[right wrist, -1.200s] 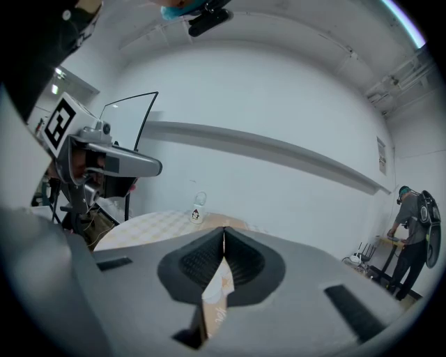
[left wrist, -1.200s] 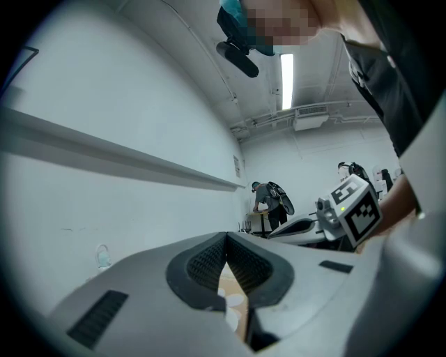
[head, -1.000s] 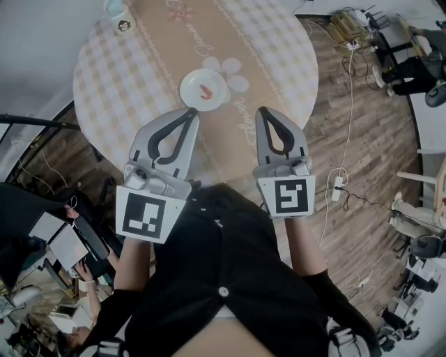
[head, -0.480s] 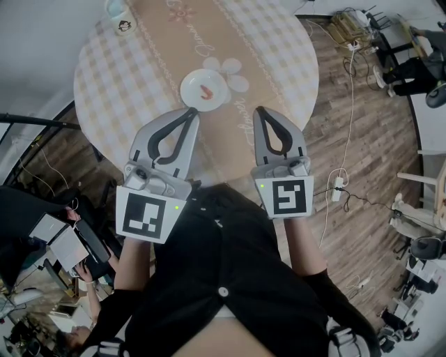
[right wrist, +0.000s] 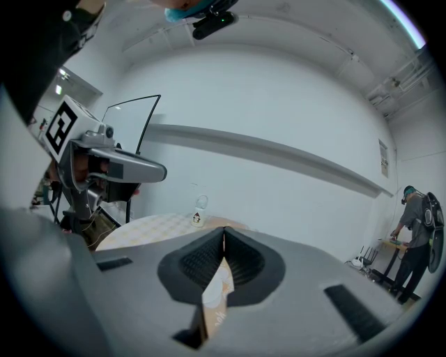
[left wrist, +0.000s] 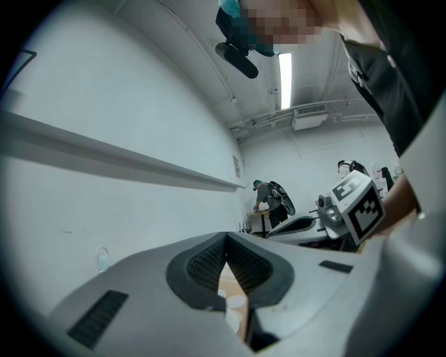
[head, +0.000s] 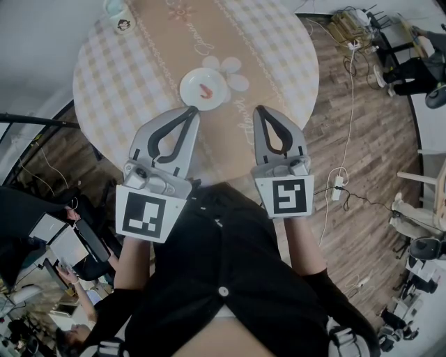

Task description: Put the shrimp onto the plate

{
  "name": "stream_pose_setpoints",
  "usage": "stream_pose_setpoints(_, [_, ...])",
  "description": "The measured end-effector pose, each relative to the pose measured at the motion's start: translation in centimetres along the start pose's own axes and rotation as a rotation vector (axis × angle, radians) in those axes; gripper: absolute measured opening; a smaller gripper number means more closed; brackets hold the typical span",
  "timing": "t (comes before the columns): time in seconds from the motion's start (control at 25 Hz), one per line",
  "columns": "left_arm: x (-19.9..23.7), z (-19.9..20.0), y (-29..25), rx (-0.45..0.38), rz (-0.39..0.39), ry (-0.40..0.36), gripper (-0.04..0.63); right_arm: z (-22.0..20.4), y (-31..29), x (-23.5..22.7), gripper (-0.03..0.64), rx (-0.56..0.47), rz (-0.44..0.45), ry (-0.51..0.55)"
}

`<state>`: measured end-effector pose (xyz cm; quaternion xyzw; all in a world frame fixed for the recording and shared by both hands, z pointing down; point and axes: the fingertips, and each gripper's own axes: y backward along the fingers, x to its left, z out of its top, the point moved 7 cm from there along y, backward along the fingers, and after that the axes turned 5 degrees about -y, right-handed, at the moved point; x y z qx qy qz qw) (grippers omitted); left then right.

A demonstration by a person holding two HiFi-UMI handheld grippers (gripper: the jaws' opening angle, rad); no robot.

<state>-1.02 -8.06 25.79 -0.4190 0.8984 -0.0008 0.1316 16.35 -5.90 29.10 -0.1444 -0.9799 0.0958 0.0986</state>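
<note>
A small orange shrimp (head: 204,90) lies on a white plate (head: 192,93) in the middle of the round table, seen in the head view. My left gripper (head: 192,111) is held just short of the plate's near edge, shut with nothing in it. My right gripper (head: 260,110) is level with it, further right over the brown runner, also shut and empty. In the left gripper view the jaws (left wrist: 226,237) meet at their tips. The right gripper view shows the same closed tips (right wrist: 224,230). Neither gripper touches the plate.
The table (head: 115,84) has a checked cloth and a brown runner (head: 209,28) with white flower shapes. A small white cup (head: 120,19) stands at its far left edge, also the cup (right wrist: 198,219) in the right gripper view. Cables and a power strip (head: 337,187) lie on the wooden floor to the right.
Small green lights on both grippers half a second ago are off now. The right gripper has shifted very slightly left; the plate and shrimp have not moved.
</note>
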Motion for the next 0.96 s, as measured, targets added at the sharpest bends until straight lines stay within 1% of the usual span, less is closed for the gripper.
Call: stream_pose_setpoints(0.96, [0.41,-0.46,-0.09,0.004,0.001,-0.007,0.003,-0.37,-0.66,0.50,0.002,0.016,0.017,0.006])
